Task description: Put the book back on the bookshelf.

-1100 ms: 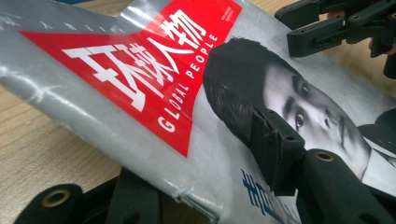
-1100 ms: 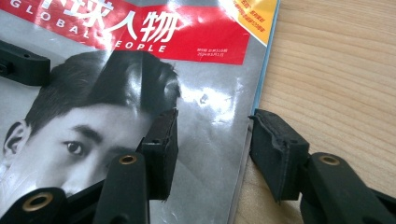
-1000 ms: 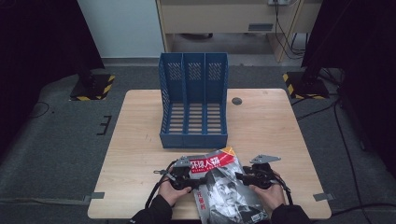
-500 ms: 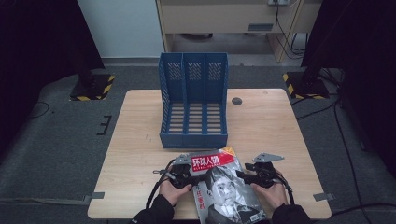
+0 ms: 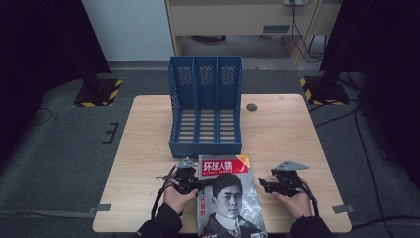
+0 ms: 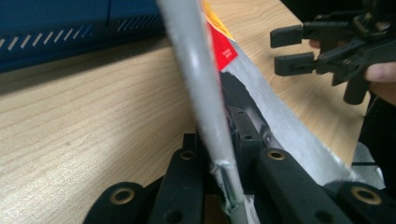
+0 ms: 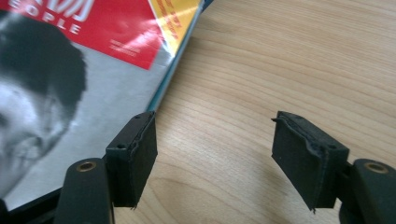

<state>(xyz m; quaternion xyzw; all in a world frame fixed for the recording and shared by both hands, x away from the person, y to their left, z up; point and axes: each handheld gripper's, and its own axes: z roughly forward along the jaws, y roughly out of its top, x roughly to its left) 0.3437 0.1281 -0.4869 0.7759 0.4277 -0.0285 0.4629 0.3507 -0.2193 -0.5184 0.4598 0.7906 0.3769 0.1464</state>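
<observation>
A magazine (image 5: 227, 198) with a red title band and a grey portrait cover lies near the table's front edge, its lower part hanging over it. My left gripper (image 5: 199, 184) is shut on the magazine's left edge; in the left gripper view the jaws (image 6: 224, 158) clamp the pale edge of the magazine (image 6: 196, 88), which rises between them. My right gripper (image 5: 262, 186) stands open just right of the magazine and apart from it. In the right gripper view its pads (image 7: 135, 158) are spread over bare wood, with the magazine (image 7: 70, 79) to their left.
A blue three-slot file holder (image 5: 205, 114) stands upright behind the magazine, its open side facing me. A small dark round disc (image 5: 251, 107) sits on the wooden table (image 5: 297, 139) to its right. Bare wood lies left and right of the holder.
The magazine has turned from crumpled and tilted to cover-up and nearly flat. My right gripper has let go of its right edge and drawn off to the right.
</observation>
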